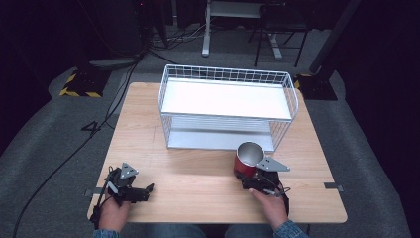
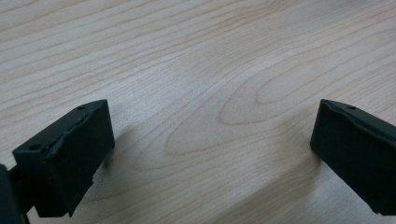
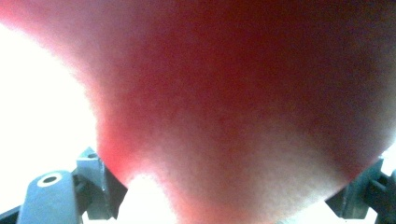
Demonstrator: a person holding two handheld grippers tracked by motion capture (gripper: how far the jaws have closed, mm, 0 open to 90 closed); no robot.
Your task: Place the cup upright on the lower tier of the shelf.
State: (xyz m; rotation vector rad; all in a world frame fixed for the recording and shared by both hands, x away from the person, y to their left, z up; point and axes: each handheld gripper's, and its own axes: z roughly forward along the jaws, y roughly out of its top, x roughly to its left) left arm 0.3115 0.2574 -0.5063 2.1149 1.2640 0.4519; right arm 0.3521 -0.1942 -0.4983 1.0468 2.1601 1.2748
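Note:
A red cup (image 1: 247, 158) with a shiny metal inside leans tilted just in front of the white wire rack (image 1: 291, 106), and my right gripper (image 1: 250, 178) is shut on its lower part. In the right gripper view the red cup (image 3: 243, 107) is a close blur spanning the gap of my right gripper (image 3: 229, 198). My left gripper (image 1: 148, 190) rests at the table's front left corner, held by a hand. Its jaws are wide apart in the left gripper view, where my left gripper (image 2: 212, 126) is open over bare wood.
The rack has two white shelves and stands at the back middle of the wooden table (image 1: 198, 178). Cables (image 1: 74, 148) run over the grey floor to the left. A desk frame (image 1: 208, 29) and chair legs stand behind the table.

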